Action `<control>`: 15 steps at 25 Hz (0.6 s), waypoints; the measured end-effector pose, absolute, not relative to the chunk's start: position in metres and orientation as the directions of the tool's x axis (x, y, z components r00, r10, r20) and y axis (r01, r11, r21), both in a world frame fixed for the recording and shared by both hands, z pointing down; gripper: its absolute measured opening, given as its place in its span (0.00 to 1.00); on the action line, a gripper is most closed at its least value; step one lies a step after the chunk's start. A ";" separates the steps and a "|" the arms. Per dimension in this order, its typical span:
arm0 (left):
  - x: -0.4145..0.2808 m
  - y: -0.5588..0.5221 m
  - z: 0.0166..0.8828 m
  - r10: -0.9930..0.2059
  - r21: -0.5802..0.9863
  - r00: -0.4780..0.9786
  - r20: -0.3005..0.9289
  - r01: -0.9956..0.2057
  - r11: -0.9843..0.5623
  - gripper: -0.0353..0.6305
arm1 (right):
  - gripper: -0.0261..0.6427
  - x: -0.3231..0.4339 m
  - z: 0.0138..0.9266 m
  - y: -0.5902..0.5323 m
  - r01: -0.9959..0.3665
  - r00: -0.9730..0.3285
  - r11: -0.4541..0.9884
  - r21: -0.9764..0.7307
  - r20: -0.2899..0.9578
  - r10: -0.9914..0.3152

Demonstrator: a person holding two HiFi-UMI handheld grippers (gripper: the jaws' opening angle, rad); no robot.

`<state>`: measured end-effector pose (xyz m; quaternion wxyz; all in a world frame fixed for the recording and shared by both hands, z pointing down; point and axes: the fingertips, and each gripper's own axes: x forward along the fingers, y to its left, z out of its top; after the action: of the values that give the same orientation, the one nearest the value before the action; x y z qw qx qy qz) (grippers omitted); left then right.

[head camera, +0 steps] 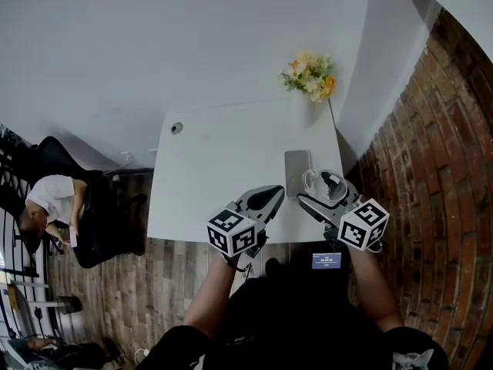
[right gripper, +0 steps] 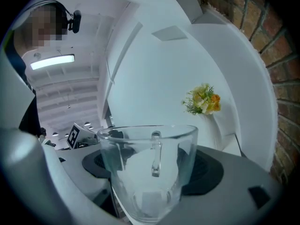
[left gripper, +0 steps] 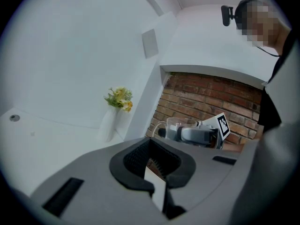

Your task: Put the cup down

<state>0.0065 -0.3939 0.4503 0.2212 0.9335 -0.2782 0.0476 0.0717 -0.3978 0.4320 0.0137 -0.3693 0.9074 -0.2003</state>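
A clear, empty glass cup (right gripper: 150, 168) with a handle sits between the black pads (right gripper: 208, 172) of my right gripper (head camera: 326, 188), which is shut on it. In the head view the cup (head camera: 314, 180) hangs over the front right part of the white table (head camera: 223, 168), just right of a grey flat slab (head camera: 298, 172). I cannot tell whether the cup touches the table. My left gripper (head camera: 266, 199) hovers at the table's front edge, left of the cup, with its jaws together and nothing in them. From the left gripper view the cup (left gripper: 174, 125) shows ahead.
A white vase (head camera: 308, 108) of yellow flowers (head camera: 310, 74) stands at the table's back right corner. A small round grommet (head camera: 177, 128) lies at the back left. A brick wall (head camera: 431, 168) runs close along the right. A person (head camera: 54, 206) sits far left.
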 end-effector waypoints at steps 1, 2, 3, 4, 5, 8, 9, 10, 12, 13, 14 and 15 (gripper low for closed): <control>0.006 -0.394 0.450 -0.497 0.386 0.842 0.211 -0.539 -0.749 0.06 | 0.66 0.071 0.431 -0.398 -0.666 -0.726 0.647 -0.372 0.123 -0.677; 0.006 -0.394 0.450 -0.496 0.385 0.843 0.211 -0.538 -0.750 0.06 | 0.66 0.071 0.431 -0.397 -0.667 -0.725 0.647 -0.369 0.122 -0.678; 0.006 -0.394 0.449 -0.495 0.384 0.843 0.210 -0.537 -0.751 0.06 | 0.66 0.071 0.430 -0.397 -0.668 -0.724 0.647 -0.367 0.121 -0.679; 0.006 -0.394 0.449 -0.495 0.383 0.843 0.210 -0.536 -0.752 0.06 | 0.66 0.071 0.429 -0.397 -0.669 -0.723 0.647 -0.365 0.121 -0.680; 0.006 -0.394 0.449 -0.494 0.382 0.844 0.209 -0.536 -0.753 0.06 | 0.66 0.072 0.429 -0.397 -0.670 -0.722 0.647 -0.363 0.120 -0.681; 0.008 -0.395 0.447 -0.490 0.379 0.846 0.207 -0.532 -0.757 0.06 | 0.66 0.074 0.427 -0.398 -0.674 -0.720 0.647 -0.357 0.121 -0.683; 0.008 -0.395 0.447 -0.489 0.379 0.847 0.207 -0.531 -0.758 0.06 | 0.66 0.074 0.427 -0.398 -0.675 -0.719 0.646 -0.356 0.122 -0.684; 0.009 -0.395 0.447 -0.489 0.379 0.847 0.207 -0.530 -0.758 0.06 | 0.66 0.075 0.427 -0.399 -0.676 -0.719 0.646 -0.356 0.123 -0.684; 0.009 -0.395 0.448 -0.488 0.379 0.847 0.210 -0.531 -0.758 0.06 | 0.66 0.076 0.428 -0.399 -0.676 -0.719 0.645 -0.356 0.126 -0.684; 0.010 -0.395 0.449 -0.489 0.380 0.846 0.211 -0.532 -0.757 0.06 | 0.66 0.076 0.430 -0.399 -0.675 -0.720 0.646 -0.356 0.127 -0.683; 0.010 -0.394 0.450 -0.490 0.380 0.845 0.213 -0.533 -0.756 0.06 | 0.66 0.077 0.431 -0.400 -0.675 -0.720 0.646 -0.356 0.129 -0.681; 0.010 -0.394 0.450 -0.491 0.380 0.844 0.215 -0.536 -0.754 0.06 | 0.66 0.077 0.432 -0.400 -0.674 -0.722 0.647 -0.357 0.130 -0.680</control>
<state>0.0098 -0.3941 0.4504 0.2178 0.9352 -0.2745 0.0508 0.0769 -0.4000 0.4320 0.0077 -0.3729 0.9074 -0.1936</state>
